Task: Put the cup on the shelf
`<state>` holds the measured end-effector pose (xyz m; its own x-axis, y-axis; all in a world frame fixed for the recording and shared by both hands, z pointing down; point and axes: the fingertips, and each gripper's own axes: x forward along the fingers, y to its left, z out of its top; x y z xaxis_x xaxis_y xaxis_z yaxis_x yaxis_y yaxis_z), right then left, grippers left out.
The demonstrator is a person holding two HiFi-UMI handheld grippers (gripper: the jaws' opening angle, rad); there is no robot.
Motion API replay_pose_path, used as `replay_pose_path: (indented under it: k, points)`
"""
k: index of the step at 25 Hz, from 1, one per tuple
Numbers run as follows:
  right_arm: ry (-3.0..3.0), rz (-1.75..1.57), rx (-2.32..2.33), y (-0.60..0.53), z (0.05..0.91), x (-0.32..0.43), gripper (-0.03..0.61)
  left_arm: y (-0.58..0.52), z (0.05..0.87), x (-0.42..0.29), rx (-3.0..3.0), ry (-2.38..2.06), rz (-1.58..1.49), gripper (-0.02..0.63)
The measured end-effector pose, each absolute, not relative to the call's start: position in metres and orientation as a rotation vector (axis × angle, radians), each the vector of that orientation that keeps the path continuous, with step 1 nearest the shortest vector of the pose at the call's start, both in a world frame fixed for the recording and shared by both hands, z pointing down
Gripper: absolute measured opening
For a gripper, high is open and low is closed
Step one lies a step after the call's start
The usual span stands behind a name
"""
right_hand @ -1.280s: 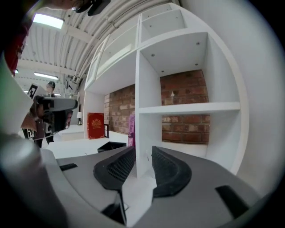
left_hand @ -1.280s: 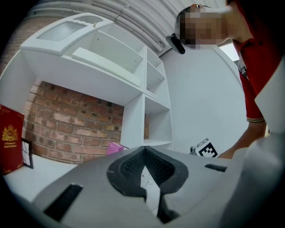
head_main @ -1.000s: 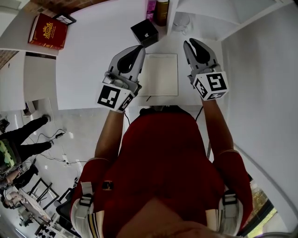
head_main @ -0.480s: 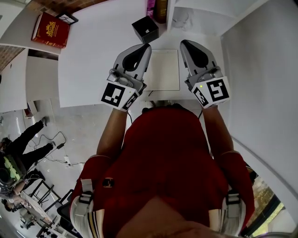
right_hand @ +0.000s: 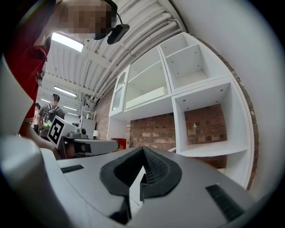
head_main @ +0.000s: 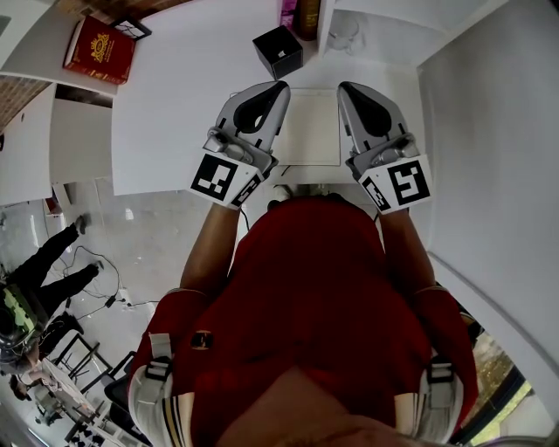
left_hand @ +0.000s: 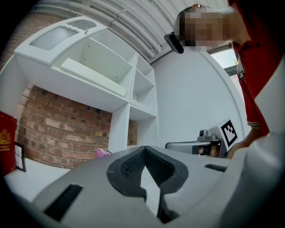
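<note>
A clear glass cup (head_main: 343,35) stands in the lowest compartment of the white shelf (head_main: 384,39) at the table's far right. Neither gripper touches it. My left gripper (head_main: 278,88) hovers over the white table (head_main: 183,113), shut, with nothing between its jaws (left_hand: 143,148). Parallel to it, on the other side of a white mat (head_main: 311,127), my right gripper (head_main: 344,88) is also shut and empty (right_hand: 143,148). The right gripper view shows the shelf's open compartments (right_hand: 209,111) against a brick wall; the cup is hidden there.
A black box (head_main: 278,51) sits beyond the mat, with a brown bottle (head_main: 307,13) and a pink item (head_main: 286,10) behind it. A red book (head_main: 98,50) and a small frame (head_main: 131,28) lie far left. People stand on the floor at left (head_main: 44,262).
The right gripper's jaws have closed on nothing. Both grippers shifted slightly toward each other beside the mat. The cup stays on the shelf.
</note>
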<state>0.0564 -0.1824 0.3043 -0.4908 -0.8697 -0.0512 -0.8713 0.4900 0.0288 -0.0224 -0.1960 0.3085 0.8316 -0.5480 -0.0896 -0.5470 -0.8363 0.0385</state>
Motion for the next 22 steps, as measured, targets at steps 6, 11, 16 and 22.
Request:
replay_pose_path:
  k: [6, 11, 16, 22]
  points:
    - [2.695, 0.092, -1.567, -0.1804, 0.3057, 0.0533, -0.003, -0.1956, 0.3108, -0.0238, 2.992, -0.895, -0.147, 0.005]
    - [2.7, 0.085, -1.571, -0.181, 0.3069, 0.0517, -0.003, -0.1962, 0.311, -0.025, 2.99, -0.89, -0.143, 0.005]
    - [2.698, 0.079, -1.573, -0.1818, 0.3092, 0.0525, -0.003, -0.1964, 0.3124, -0.0251, 2.989, -0.888, -0.136, 0.005]
    - [2.694, 0.068, -1.581, -0.1816, 0.313, 0.0542, -0.003, -0.1962, 0.3136, -0.0255, 2.994, -0.889, -0.132, 0.005]
